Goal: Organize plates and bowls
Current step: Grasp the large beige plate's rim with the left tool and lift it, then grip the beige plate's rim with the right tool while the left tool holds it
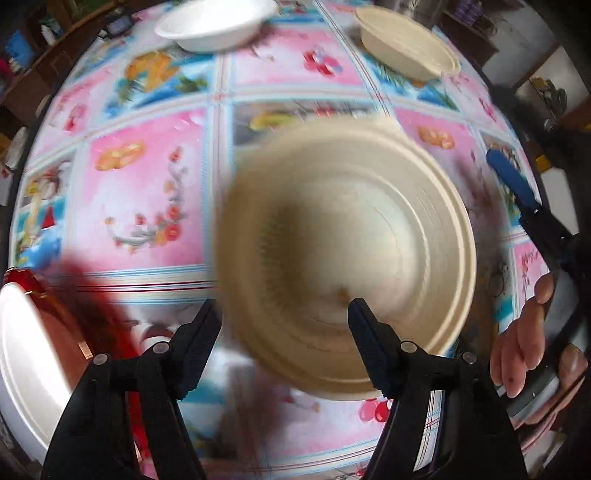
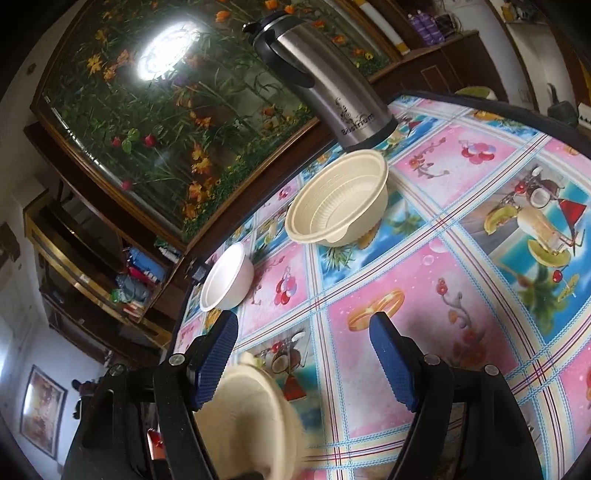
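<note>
Bowls are what we are gathering: in the left wrist view our left claw (image 1: 284, 325) hangs spread over a blurred beige bowl (image 1: 343, 258) on the counter (image 1: 147, 192), one finger across its near rim, not pinching; another beige bowl (image 1: 406, 40) and a white bowl (image 1: 210, 22) wait beyond. In the right wrist view our right claw (image 2: 303, 354) gapes empty. Next, we reckon, comes closing on that rim.

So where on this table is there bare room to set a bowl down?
The widest bare stretch is the cloth right of the far cream bowl and white bowl. It is crowded by the flask at the far edge, and near the left gripper, where a blurred cream bowl and white plate sit.
</note>
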Tool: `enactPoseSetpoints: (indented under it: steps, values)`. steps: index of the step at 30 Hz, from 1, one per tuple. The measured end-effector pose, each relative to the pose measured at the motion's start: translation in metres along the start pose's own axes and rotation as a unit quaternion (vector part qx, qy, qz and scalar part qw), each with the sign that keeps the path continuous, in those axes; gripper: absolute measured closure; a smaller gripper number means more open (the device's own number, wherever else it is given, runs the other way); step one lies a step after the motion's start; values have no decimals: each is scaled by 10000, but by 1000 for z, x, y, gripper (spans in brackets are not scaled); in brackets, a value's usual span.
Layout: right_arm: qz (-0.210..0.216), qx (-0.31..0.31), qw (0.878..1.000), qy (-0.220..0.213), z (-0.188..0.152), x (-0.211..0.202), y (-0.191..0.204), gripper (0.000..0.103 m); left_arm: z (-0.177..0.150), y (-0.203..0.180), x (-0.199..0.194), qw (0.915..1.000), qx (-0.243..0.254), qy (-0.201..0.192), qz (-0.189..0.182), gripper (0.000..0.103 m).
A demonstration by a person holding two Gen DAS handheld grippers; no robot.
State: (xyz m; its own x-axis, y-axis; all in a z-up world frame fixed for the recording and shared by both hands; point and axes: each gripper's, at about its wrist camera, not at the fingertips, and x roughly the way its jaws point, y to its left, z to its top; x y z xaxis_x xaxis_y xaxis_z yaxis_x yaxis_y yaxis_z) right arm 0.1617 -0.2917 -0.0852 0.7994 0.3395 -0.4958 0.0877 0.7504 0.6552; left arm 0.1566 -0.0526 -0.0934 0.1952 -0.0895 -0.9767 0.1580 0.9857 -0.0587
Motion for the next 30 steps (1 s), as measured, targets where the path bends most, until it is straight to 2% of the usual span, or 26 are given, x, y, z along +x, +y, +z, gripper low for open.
enactPoseSetpoints:
  steps: [3, 6, 11, 15, 23, 27, 30]
  values:
    - [231, -25, 9993, 282, 2, 2, -1, 27, 7, 17, -19, 9986, -315, -374, 179, 32]
    - [421, -103, 9973, 592, 2, 5, 1, 27, 11, 26, -22, 9967, -611, -522, 138, 32]
    - [764, -237, 9884, 1292, -1, 13, 2, 27, 17, 31, 1, 9967, -740, -328, -61, 32]
    - [730, -233, 9811, 1775, -5, 24, -2, 27, 14, 24, 2, 9960, -800, -333, -232, 32]
    - [983, 22, 9667, 2365, -16, 41, -8, 27, 14, 29, -6, 9938, -967, -471, -279, 32]
    - [1001, 102, 9645, 2443, -17, 45, -10, 27, 14, 31, -5, 9933, -998, -512, -273, 32]
    - [1061, 139, 9635, 2455, -18, 44, -11, 33, 11, 29, -6, 9928, -1014, -556, -323, 32]
